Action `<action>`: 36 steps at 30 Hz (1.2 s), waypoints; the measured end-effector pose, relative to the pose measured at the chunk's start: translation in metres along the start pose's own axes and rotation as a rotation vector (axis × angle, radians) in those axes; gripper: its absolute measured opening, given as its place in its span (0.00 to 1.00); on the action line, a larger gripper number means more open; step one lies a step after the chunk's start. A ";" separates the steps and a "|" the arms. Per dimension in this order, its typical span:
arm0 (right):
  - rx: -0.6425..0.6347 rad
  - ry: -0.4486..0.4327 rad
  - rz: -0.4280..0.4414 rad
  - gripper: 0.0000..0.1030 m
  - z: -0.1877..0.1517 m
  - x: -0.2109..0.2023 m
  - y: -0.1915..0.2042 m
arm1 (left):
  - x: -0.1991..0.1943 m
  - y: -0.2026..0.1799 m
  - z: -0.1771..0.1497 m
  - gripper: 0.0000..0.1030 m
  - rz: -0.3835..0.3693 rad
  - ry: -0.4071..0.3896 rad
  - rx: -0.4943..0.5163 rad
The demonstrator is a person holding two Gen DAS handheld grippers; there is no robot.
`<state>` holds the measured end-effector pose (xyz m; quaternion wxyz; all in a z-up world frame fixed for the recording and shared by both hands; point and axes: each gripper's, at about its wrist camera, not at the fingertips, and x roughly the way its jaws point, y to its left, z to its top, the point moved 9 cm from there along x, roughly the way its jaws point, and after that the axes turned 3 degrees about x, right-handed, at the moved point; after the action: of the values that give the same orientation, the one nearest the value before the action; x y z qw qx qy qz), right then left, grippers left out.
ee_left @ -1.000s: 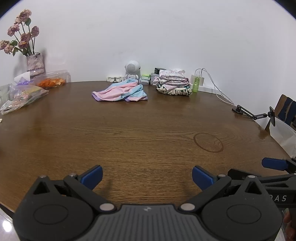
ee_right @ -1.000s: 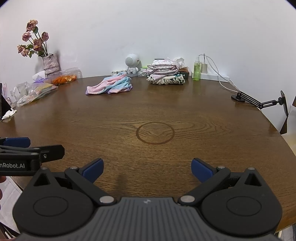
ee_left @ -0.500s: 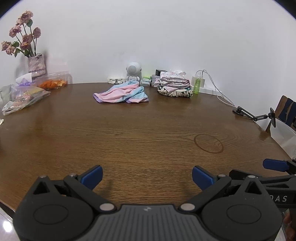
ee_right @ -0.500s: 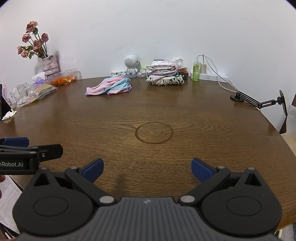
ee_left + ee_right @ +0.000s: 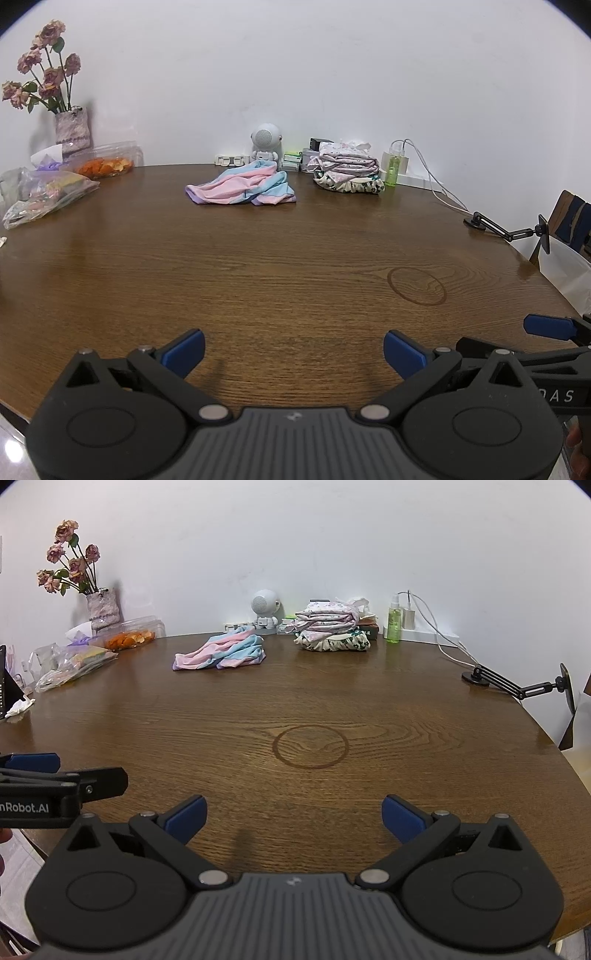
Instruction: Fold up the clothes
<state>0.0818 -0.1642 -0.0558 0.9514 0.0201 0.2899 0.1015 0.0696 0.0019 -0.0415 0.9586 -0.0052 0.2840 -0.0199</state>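
My left gripper [image 5: 292, 349] and right gripper [image 5: 293, 814] both gape wide, empty, over the near table [image 5: 295, 258] edge. Bare wood runs to the pink-blue garment [image 5: 242, 184] beside the folded stack [image 5: 347, 171]. Only my right view shows crumpled tissue [image 5: 20, 706] at the left edge.

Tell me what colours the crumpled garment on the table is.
Pink and light blue with purple edging, clearest in the left wrist view.

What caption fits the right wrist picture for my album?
Open right gripper hovers over a wooden table, facing a crumpled pink-and-blue garment.
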 end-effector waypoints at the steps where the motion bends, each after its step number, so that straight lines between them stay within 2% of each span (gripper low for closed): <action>1: -0.003 -0.001 0.002 1.00 0.001 0.000 0.001 | 0.000 0.000 0.001 1.00 0.000 -0.001 0.000; 11: -0.023 -0.022 0.043 1.00 0.021 0.004 0.011 | 0.004 0.009 0.019 1.00 0.001 -0.019 -0.002; 15: -0.027 -0.020 0.092 1.00 0.043 0.011 0.016 | 0.016 0.020 0.047 1.00 -0.014 -0.021 -0.025; 21: -0.071 -0.025 0.156 1.00 0.097 0.043 0.031 | 0.060 0.044 0.097 1.00 0.021 -0.012 -0.032; 25: -0.118 -0.004 0.166 1.00 0.131 0.085 0.045 | 0.093 0.060 0.131 0.99 0.050 -0.005 -0.036; 31: -0.144 0.037 0.213 1.00 0.189 0.170 0.077 | 0.174 0.103 0.173 0.95 0.152 0.025 -0.051; 33: -0.153 0.039 0.202 0.99 0.213 0.205 0.080 | 0.209 0.122 0.184 0.94 0.169 0.056 -0.081; 35: -0.153 0.045 0.183 0.92 0.235 0.242 0.080 | 0.241 0.141 0.190 0.91 0.184 0.092 -0.113; 36: -0.151 0.054 0.179 0.85 0.245 0.261 0.080 | 0.256 0.148 0.194 0.90 0.193 0.106 -0.127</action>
<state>0.4148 -0.0275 0.0126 0.9292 -0.0283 0.3043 0.2081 0.3952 0.1393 -0.0213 0.9376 -0.0373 0.3339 0.0900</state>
